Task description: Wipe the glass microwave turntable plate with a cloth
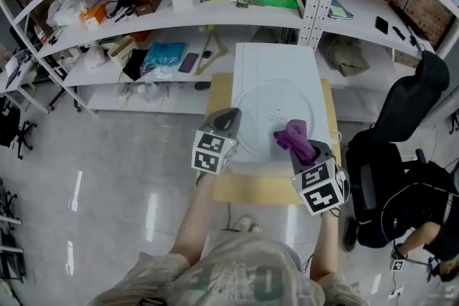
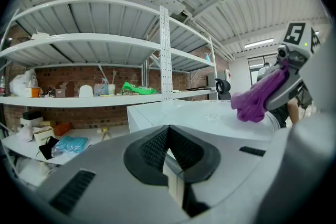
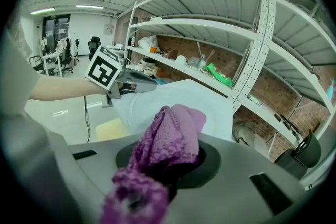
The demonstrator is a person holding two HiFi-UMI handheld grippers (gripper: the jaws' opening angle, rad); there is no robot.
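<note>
The right gripper (image 1: 307, 153) is clamping a bunched purple cloth (image 1: 292, 136) between its jaws, with most of the wad pushing out ahead of the tips, probably so that fabric rather than hard jaw meets the glass. The plate (image 1: 280, 98) is lying flat on the white table (image 1: 276, 61), directly ahead of and below those jaws, and the cloth is sitting over its near right part. The left gripper (image 2: 173, 165) is keeping its jaws together on nothing, their tips at the plate's left rim, seemingly bracing it against sliding while wiping is going on.
</note>
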